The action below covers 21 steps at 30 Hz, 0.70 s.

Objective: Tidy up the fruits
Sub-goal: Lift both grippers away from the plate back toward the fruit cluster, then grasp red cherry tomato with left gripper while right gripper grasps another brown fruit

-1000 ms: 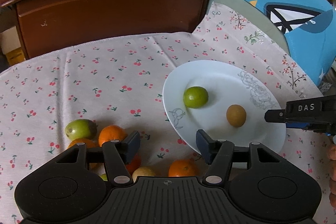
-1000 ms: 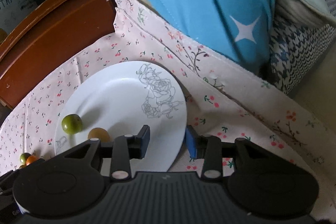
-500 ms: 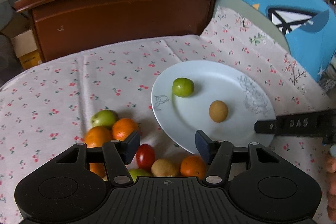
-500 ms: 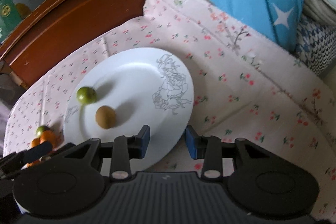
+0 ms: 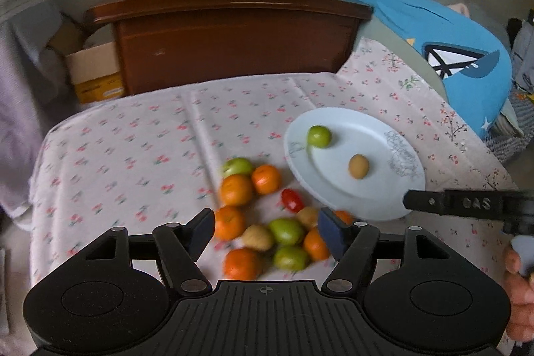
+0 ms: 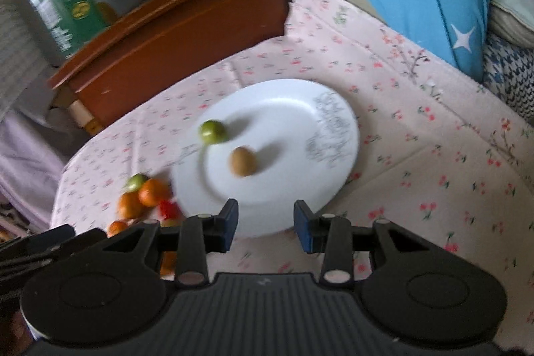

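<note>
A cherry-print cloth (image 5: 140, 149) covers the table before a brown wooden cabinet (image 5: 233, 35); blurred boxes, perhaps cartons, sit atop. Both the left gripper (image 5: 265, 231) and the right gripper (image 6: 266, 224) have fingers apart, empty.

Two fruits (image 5: 319, 136) on white plate (image 5: 377, 135)

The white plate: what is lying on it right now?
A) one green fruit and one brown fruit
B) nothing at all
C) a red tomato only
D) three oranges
A: the white plate holds just a green fruit and a brown fruit.
</note>
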Each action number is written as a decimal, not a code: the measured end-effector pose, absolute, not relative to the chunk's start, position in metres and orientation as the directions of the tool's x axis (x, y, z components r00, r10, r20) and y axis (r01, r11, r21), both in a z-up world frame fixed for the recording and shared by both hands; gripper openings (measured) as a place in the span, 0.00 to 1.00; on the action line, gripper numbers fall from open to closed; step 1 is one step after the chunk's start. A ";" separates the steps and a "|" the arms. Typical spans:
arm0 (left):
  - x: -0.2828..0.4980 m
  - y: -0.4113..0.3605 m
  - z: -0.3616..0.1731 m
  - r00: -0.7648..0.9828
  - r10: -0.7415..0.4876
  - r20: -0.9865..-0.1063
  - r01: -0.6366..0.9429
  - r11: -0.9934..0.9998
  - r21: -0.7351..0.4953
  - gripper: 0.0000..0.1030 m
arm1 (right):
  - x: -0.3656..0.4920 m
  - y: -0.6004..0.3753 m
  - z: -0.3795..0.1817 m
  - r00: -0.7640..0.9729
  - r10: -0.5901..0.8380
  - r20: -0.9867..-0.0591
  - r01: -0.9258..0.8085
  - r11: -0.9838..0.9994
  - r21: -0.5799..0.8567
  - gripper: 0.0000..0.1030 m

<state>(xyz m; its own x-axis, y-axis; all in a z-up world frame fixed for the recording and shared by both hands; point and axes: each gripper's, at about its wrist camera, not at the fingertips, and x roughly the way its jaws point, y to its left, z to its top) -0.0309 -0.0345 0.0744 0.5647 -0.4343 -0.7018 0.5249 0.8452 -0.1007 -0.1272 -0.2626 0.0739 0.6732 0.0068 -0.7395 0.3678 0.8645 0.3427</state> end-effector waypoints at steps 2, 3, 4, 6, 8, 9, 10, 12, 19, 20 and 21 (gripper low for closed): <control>-0.033 -0.022 0.075 0.568 -0.419 -0.708 0.503 0.858 -0.104 0.67 | -0.134 -0.252 0.075 0.677 0.025 -0.735 0.344 0.873 0.347 0.37; -0.033 -0.017 0.075 0.569 -0.414 -0.710 0.494 0.863 -0.108 0.67 | -0.138 -0.246 0.075 0.678 0.039 -0.734 0.331 0.876 0.351 0.37; -0.034 -0.011 0.075 0.572 -0.409 -0.711 0.483 0.868 -0.111 0.67 | -0.142 -0.241 0.076 0.678 0.049 -0.733 0.321 0.878 0.355 0.37; -0.035 0.000 0.075 0.583 -0.387 -0.714 0.460 0.882 -0.103 0.67 | -0.149 -0.231 0.076 0.676 0.066 -0.734 0.301 0.884 0.357 0.37; -0.036 0.009 0.072 0.587 -0.368 -0.722 0.441 0.892 -0.096 0.67 | -0.154 -0.223 0.076 0.677 0.080 -0.732 0.282 0.890 0.358 0.37; -0.037 0.014 0.071 0.583 -0.365 -0.726 0.436 0.894 -0.099 0.67 | -0.156 -0.219 0.075 0.678 0.085 -0.730 0.272 0.894 0.357 0.37; -0.038 0.018 0.069 0.580 -0.362 -0.730 0.432 0.896 -0.101 0.67 | -0.160 -0.216 0.075 0.678 0.090 -0.730 0.266 0.896 0.357 0.37; -0.041 0.024 0.065 0.581 -0.349 -0.735 0.430 0.899 -0.087 0.67 | -0.165 -0.211 0.074 0.675 0.099 -0.731 0.258 0.897 0.359 0.37; -0.056 0.038 0.051 0.572 -0.326 -0.753 0.440 0.896 -0.054 0.67 | -0.180 -0.196 0.067 0.661 0.129 -0.739 0.242 0.896 0.372 0.37; -0.057 0.040 0.049 0.574 -0.324 -0.752 0.440 0.897 -0.050 0.67 | -0.181 -0.194 0.066 0.660 0.133 -0.740 0.238 0.897 0.373 0.37; -0.058 0.041 0.048 0.578 -0.323 -0.750 0.442 0.896 -0.046 0.67 | -0.182 -0.192 0.065 0.658 0.138 -0.740 0.233 0.897 0.375 0.38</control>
<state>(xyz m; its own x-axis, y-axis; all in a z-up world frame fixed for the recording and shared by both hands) -0.0577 0.0414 0.0475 0.5776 -0.3230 -0.7497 0.4419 0.8959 -0.0456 -0.1821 -0.1924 0.0654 0.6579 0.1380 -0.7404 0.2332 0.8974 0.3745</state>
